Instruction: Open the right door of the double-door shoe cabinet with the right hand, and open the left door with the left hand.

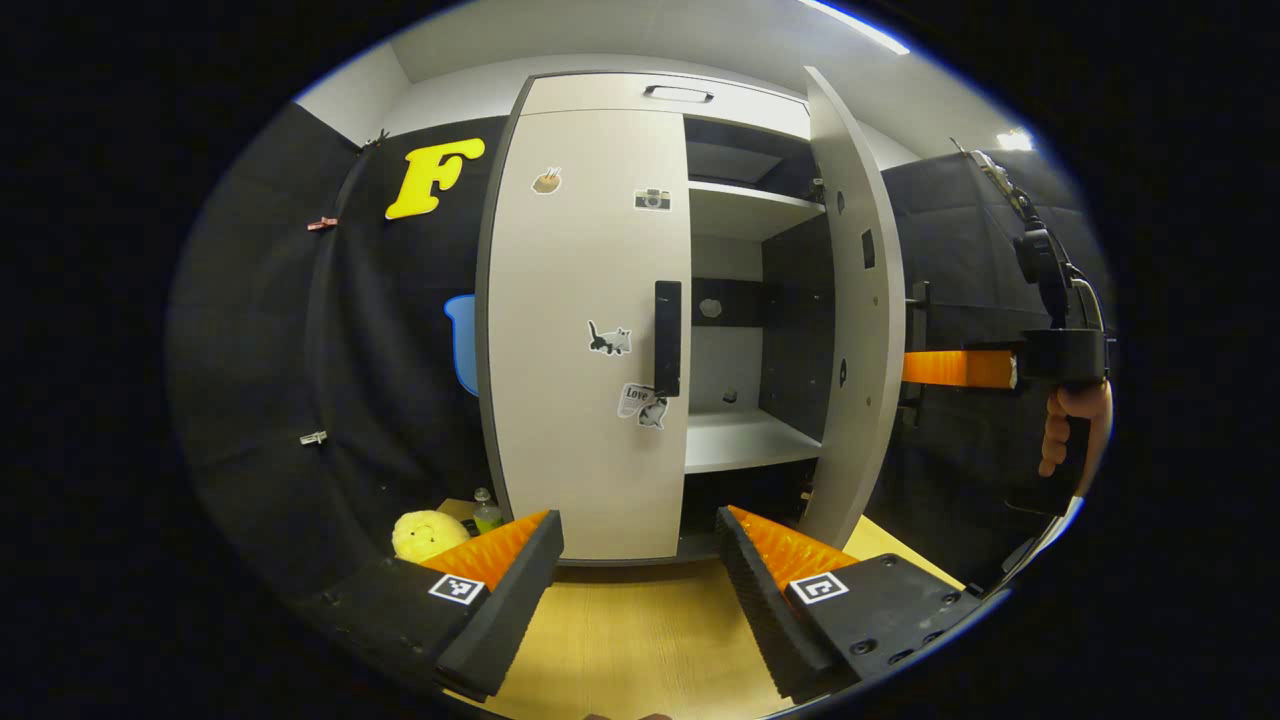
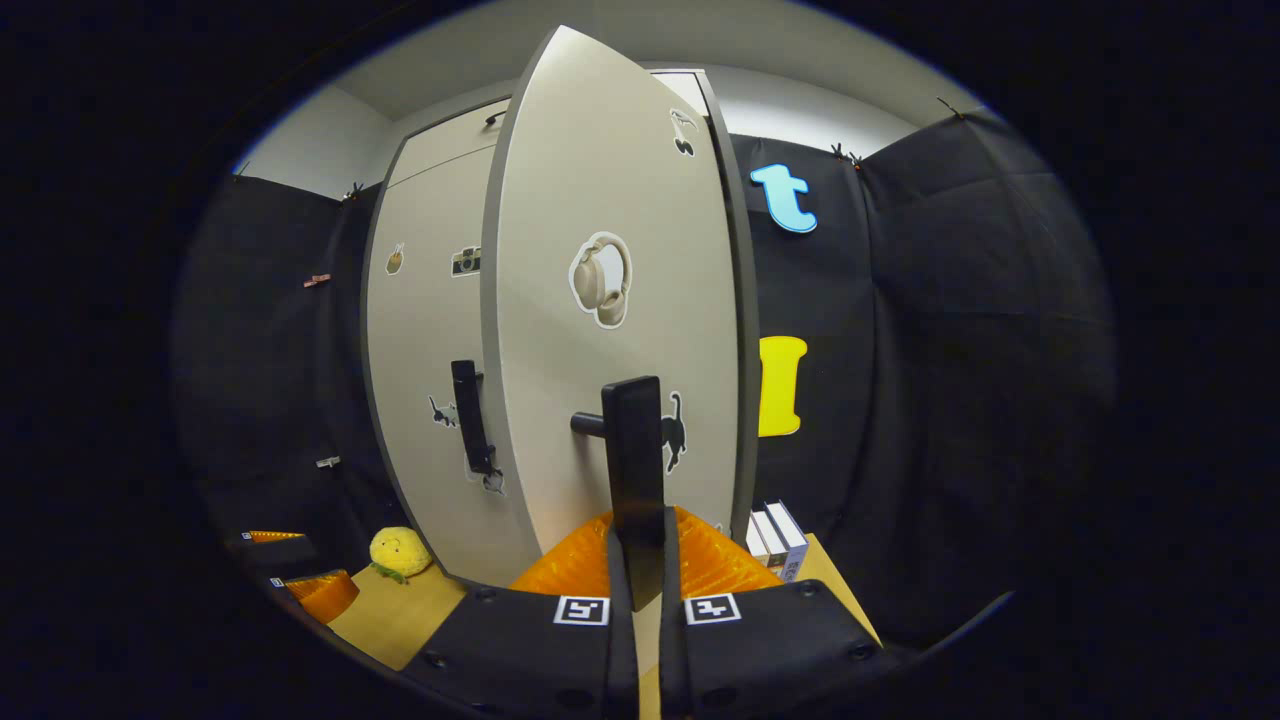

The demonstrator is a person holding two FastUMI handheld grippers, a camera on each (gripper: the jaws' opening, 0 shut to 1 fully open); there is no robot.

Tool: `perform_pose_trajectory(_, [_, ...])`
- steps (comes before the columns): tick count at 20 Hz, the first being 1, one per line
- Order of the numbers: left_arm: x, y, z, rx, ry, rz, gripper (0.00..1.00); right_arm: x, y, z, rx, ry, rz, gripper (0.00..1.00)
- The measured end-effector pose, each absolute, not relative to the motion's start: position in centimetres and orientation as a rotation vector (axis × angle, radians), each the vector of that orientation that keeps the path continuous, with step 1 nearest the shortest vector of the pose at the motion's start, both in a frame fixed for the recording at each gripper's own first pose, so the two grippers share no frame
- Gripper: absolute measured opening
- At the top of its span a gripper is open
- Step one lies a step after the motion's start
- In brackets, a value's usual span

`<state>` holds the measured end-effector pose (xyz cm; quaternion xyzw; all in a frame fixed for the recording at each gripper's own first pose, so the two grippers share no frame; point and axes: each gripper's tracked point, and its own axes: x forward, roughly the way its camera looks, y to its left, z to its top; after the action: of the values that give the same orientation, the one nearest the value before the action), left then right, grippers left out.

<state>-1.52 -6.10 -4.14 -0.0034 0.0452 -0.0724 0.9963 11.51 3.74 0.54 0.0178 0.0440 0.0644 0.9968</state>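
A pale grey double-door shoe cabinet stands ahead. In the left gripper view its left door is closed, with a black vertical handle at its right edge. The right door is swung out, showing white shelves inside. My left gripper is open, low in front of the left door and apart from its handle. In the right gripper view my right gripper is shut on the right door's black handle. The left gripper shows at the lower left there, and the right gripper, held by a hand, shows beyond the open door.
The cabinet stands on a light wooden surface. A yellow plush toy and a small green bottle lie left of the cabinet's base. A few books stand right of the cabinet. Black cloth walls close in on both sides.
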Motion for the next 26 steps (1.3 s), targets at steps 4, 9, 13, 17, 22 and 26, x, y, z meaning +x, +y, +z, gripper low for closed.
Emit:
perform_pose_trajectory(4, [-1.3, -7.4, -4.1, -0.017, 0.089, -0.168, 0.95, 11.3, 0.9, 0.6, 0.041, 0.095, 0.069, 0.12])
perform_pose_trajectory(9, [-1.5, -8.8, -4.3, -0.036, 0.1, -0.195, 0.95, 11.9, -4.1, 0.3, 0.061, 0.135, 0.029, 0.05])
perform_pose_trajectory(13, [-1.2, -9.9, -4.1, -0.043, 0.104, -0.214, 0.95, 12.5, -4.0, 0.3, 0.105, 0.144, 0.076, 0.07])
perform_pose_trajectory(17, [-1.2, -11.2, -3.6, -0.034, 0.095, -0.236, 0.95, 12.0, -4.4, 0.4, 0.077, 0.126, 0.057, 0.08])
perform_pose_trajectory(22, [-0.9, -12.1, -3.3, -0.014, 0.091, -0.261, 0.95, 11.2, -4.5, 1.5, 0.098, 0.074, 0.028, 0.06])
perform_pose_trajectory(26, [0.0, -12.4, -3.7, 0.004, 0.096, -0.28, 0.95, 9.3, -4.6, 2.3, 0.117, 0.038, 0.008, 0.05])
